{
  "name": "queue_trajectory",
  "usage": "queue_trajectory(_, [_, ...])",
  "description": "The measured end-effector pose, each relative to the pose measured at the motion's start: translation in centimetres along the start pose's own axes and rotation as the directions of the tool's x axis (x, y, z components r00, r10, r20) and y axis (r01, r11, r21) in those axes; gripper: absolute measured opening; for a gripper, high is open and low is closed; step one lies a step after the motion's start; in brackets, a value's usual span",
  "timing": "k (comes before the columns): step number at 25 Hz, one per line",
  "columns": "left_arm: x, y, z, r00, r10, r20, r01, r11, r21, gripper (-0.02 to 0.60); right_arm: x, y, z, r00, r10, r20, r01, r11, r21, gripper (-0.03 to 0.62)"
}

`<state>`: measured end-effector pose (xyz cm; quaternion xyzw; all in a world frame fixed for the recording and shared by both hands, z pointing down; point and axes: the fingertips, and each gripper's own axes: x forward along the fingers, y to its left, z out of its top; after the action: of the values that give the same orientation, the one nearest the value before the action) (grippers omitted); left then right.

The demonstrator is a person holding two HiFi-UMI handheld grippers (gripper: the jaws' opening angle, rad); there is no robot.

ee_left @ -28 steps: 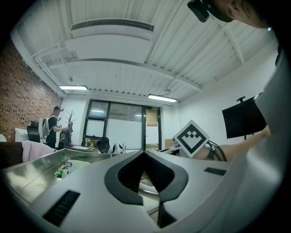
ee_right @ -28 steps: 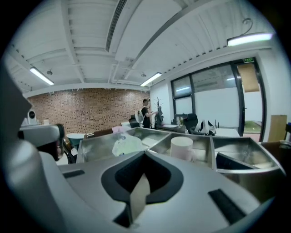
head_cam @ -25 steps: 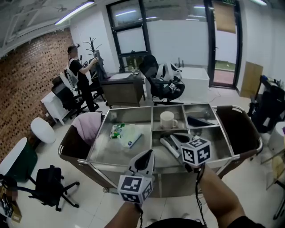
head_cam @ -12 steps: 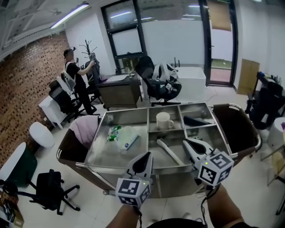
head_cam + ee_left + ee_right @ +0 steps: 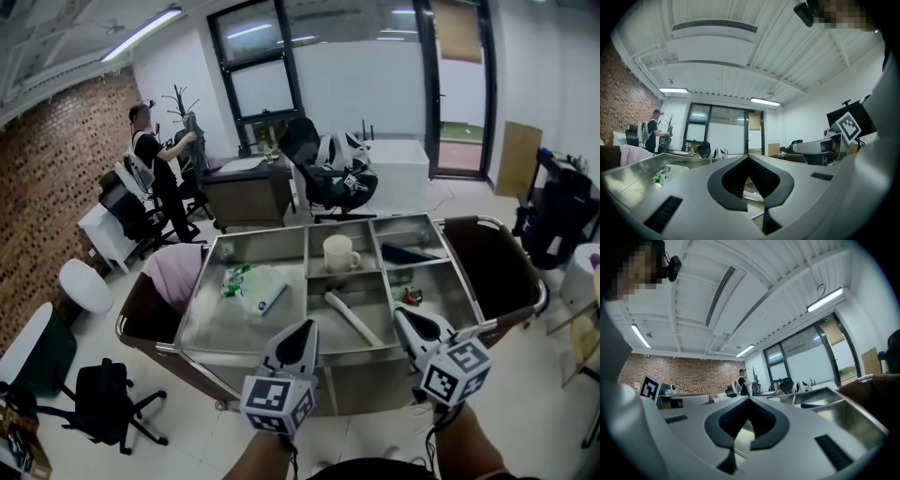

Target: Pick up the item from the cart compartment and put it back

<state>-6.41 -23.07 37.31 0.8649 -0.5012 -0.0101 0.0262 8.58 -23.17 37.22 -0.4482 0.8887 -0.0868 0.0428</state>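
A steel cart with several compartments stands below me. A long white item lies diagonally in the middle front compartment, and nothing touches it. My right gripper hovers at the cart's near edge, right of that item, shut and empty. My left gripper hangs over the front rim, left of the item, shut as well with nothing held. In the left gripper view the jaw tips meet. They also meet in the right gripper view.
A white mug sits in the middle back compartment, a dark flat object in the back right one, a small red thing in the right one. A plastic bag lies in the big left tray. Pink cloth drapes the left side bag. A person stands far off by desks.
My right gripper has drawn back from over the middle compartment, to the right and toward me, leaving the white item lying uncovered there. The left gripper has barely moved.
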Motion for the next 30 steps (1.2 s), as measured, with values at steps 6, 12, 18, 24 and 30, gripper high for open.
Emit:
queue_trajectory(6, [-0.01,-0.32,0.16,1.000,-0.001,0.000,0.001,1.000,0.002,0.000,0.08,0.03,0.15,1.000,0.003,-0.003,-0.003,1.000,-0.005,0.017])
queue_trajectory(12, [0.02,0.00,0.03,1.000,0.003,-0.005,-0.003,1.000,0.003,0.000,0.50,0.03,-0.09,1.000,0.005,-0.015,-0.005,1.000,-0.011,0.017])
queue_trajectory(18, [0.23,-0.10,-0.01,1.000,0.002,-0.005,-0.002,1.000,0.006,0.000,0.57,-0.20,-0.19,1.000,0.004,-0.019,-0.004,1.000,-0.007,0.016])
queue_trajectory(24, [0.28,-0.23,0.11,1.000,-0.006,-0.007,0.006,1.000,0.009,0.000,0.67,-0.20,-0.41,1.000,0.010,-0.029,-0.009,1.000,0.014,0.015])
queue_trajectory(30, [0.38,-0.36,0.05,1.000,-0.008,-0.009,0.008,1.000,0.008,0.000,0.69,-0.13,-0.42,0.999,0.014,-0.030,-0.014,1.000,0.017,0.017])
